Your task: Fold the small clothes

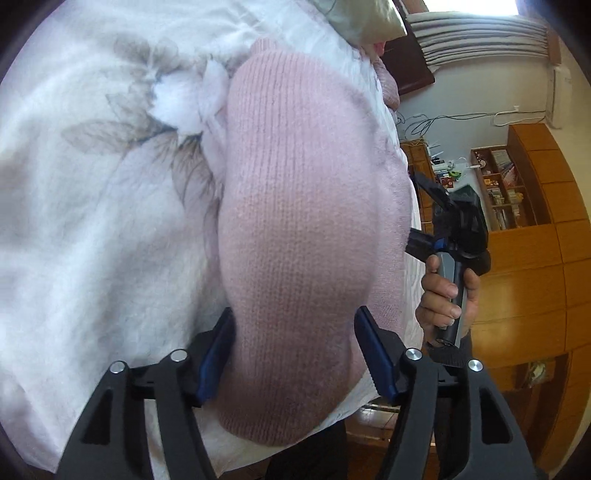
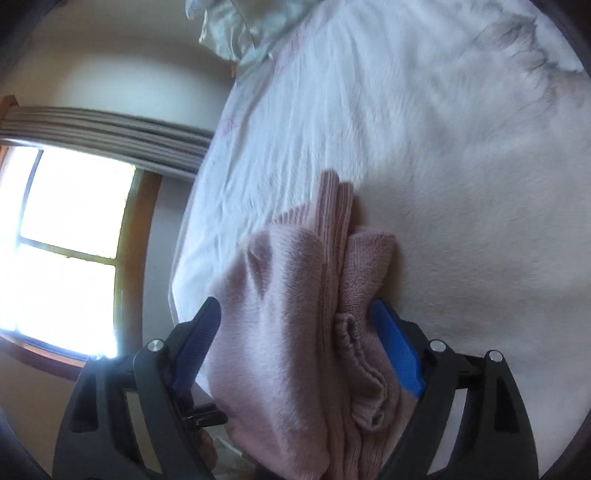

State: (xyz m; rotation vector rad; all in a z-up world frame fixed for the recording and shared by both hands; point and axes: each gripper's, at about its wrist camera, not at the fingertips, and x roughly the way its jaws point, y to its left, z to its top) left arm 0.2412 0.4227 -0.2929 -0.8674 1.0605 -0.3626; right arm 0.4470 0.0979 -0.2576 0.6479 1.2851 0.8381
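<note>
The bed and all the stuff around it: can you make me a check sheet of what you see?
Surface: a bed under a white fluffy blanket with a faint leaf print, and a wrinkled white sheet.
Job's things: one pink knitted garment, bunched in folds and held up between both tools.
Clutter: a pale pillow at the head of the bed.
Grippers: the left tool and the right tool each have pink knit between their blue pads; a hand holds the right tool's handle.
Cables: loose wires hang along the far wall.
Surroundings: a wooden shelf, grey curtains and a bright window.
</note>
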